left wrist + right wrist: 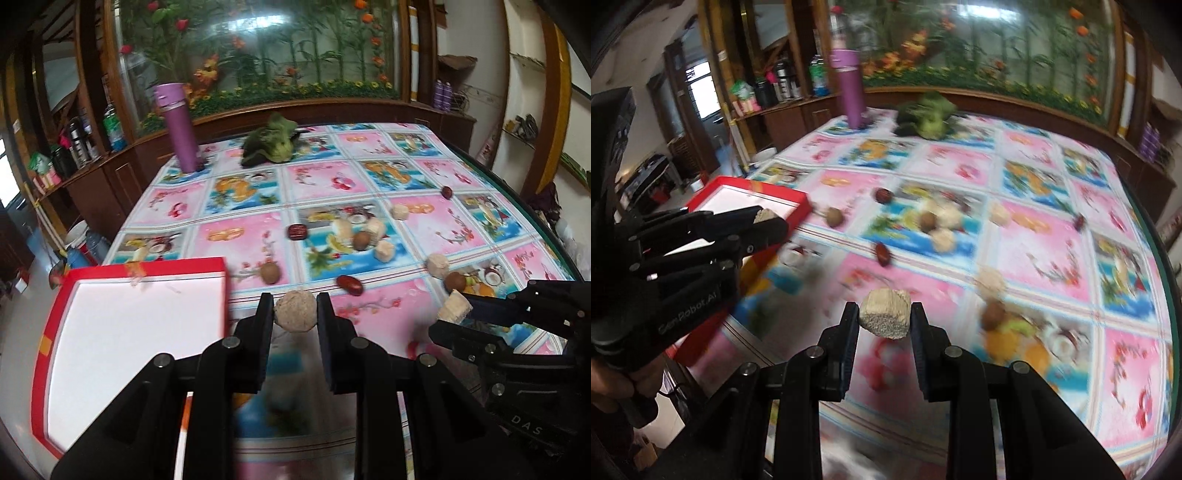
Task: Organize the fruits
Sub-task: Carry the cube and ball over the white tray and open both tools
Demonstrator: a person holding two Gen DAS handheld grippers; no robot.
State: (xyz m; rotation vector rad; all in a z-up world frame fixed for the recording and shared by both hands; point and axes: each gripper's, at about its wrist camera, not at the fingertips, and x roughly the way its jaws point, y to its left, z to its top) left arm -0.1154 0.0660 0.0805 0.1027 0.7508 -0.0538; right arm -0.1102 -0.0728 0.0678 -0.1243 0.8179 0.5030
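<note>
The left gripper (295, 314), matte black plastic with flat pads, is clamped on a round, grainy beige ball (295, 312) low in the middle of the left wrist frame, lifted above the glossy tablecloth (369, 177); the right gripper (885, 314) is closed in the same way on a squat, cut-ended beige chunk (885, 314) with a coarse speckled face, seen at lower centre of the right wrist frame; that view is blurred. At the lower left of the left wrist frame lies a shallow rectangular red box (147, 264) with a smooth white inside, its near corner just beside the left fingers; the cloth is a slick grid of pink and blue squares printed with fruit. Scattered across the middle of the cloth are loose pieces: a wrinkled dark red date (349, 283), a smooth brown nut-like ball (270, 273), pale blocky cubes (384, 253) and another rough beige ball (437, 264), mostly apart from one another, a few touching in a cluster right of centre. Toward the upper left stands an upright purple cylindrical flask (179, 127); beside it, at upper centre, a crumpled leafy green heap (273, 142).
</note>
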